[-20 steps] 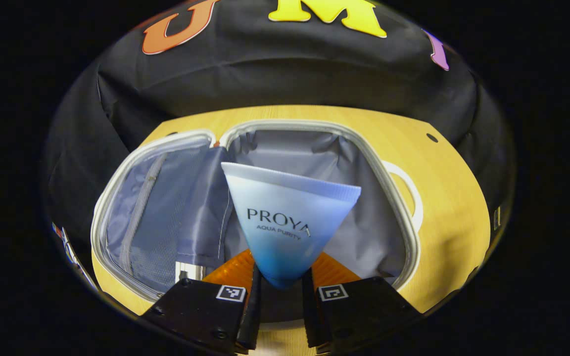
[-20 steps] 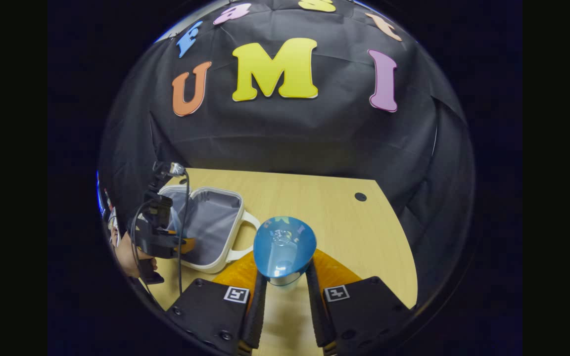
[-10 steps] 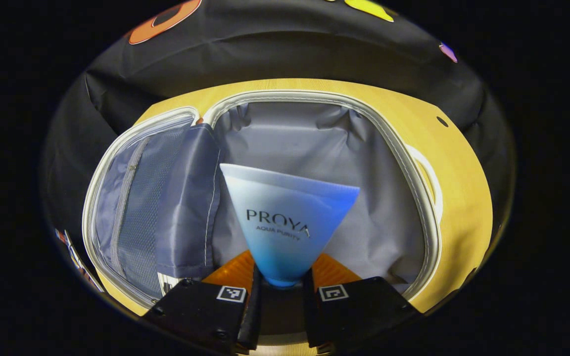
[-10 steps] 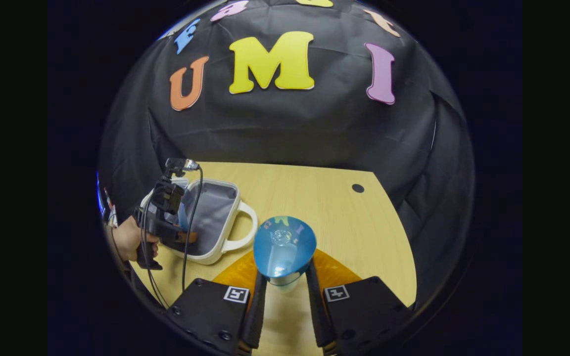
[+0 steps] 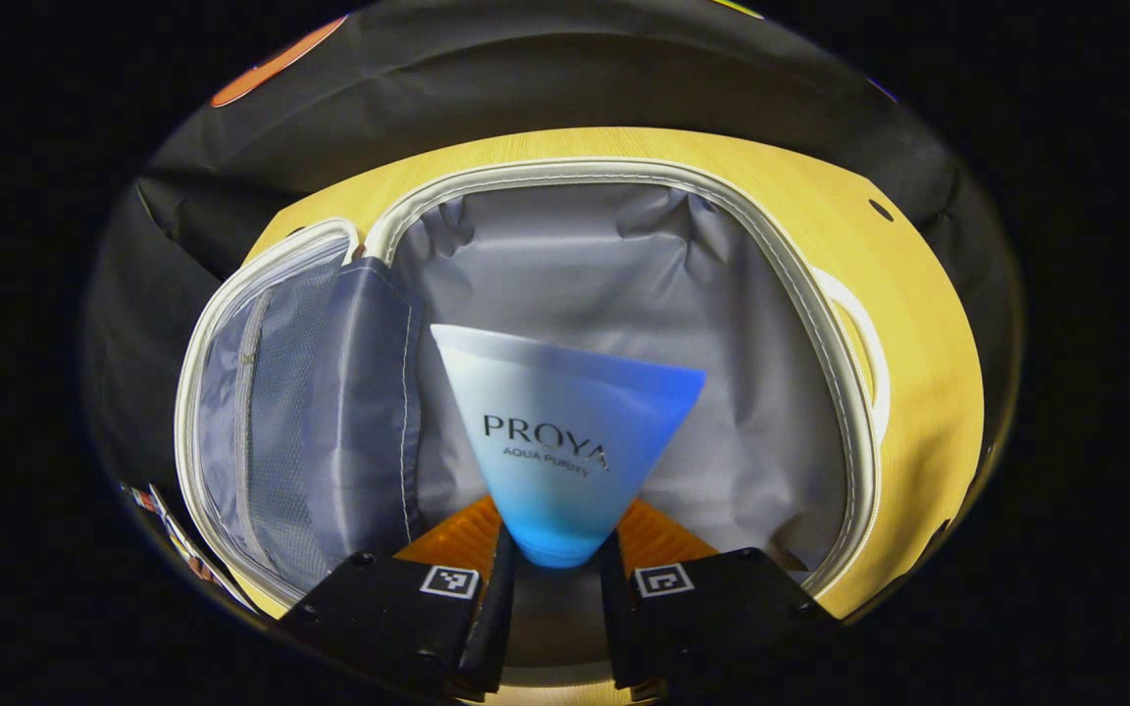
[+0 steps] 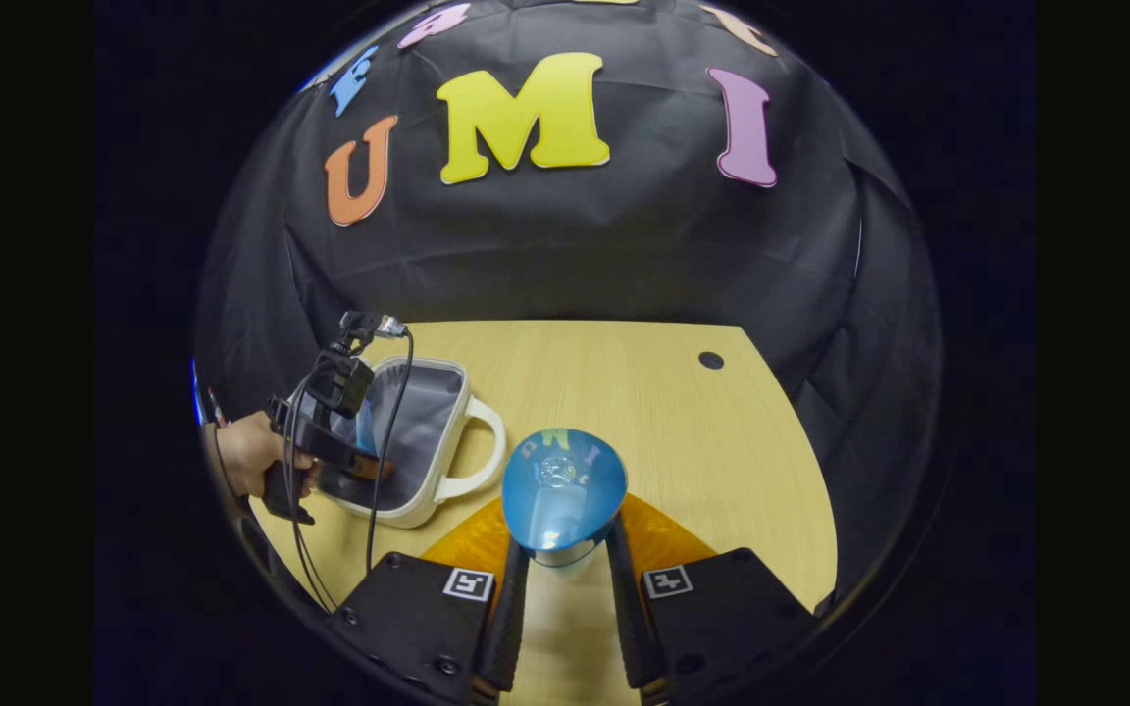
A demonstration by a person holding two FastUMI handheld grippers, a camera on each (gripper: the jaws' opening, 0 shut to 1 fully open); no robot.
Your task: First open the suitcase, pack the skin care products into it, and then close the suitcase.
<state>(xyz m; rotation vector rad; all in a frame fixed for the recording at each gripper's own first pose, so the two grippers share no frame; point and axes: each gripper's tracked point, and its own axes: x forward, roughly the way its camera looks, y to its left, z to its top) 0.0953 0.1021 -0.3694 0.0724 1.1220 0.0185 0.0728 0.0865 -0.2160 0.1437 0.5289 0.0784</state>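
Suitcase (image 5: 825,324): open, centre frame.
Left gripper (image 5: 550,569): clenched on tube (image 5: 565,431) over lining.
Right gripper (image 6: 565,569): grasping bottle (image 6: 563,490), lower centre.
Risk: tube released too high could bounce out.

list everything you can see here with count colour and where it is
suitcase: 1, white shell with grey lining, lying open on the table, lid half to the left in the left gripper view
tube: 1, white fading to blue, held over the open suitcase
bottle: 1, blue with a shiny top, held above the table to the right of the suitcase
table: 1, light wood, with a small dark hole near its far right corner
cable: 1, black, hanging from the left gripper
left gripper: 1, fingers pressed on the tube's narrow end
right gripper: 1, fingers pressed on the bottle
hand: 1, holding the left gripper, seen in the right gripper view
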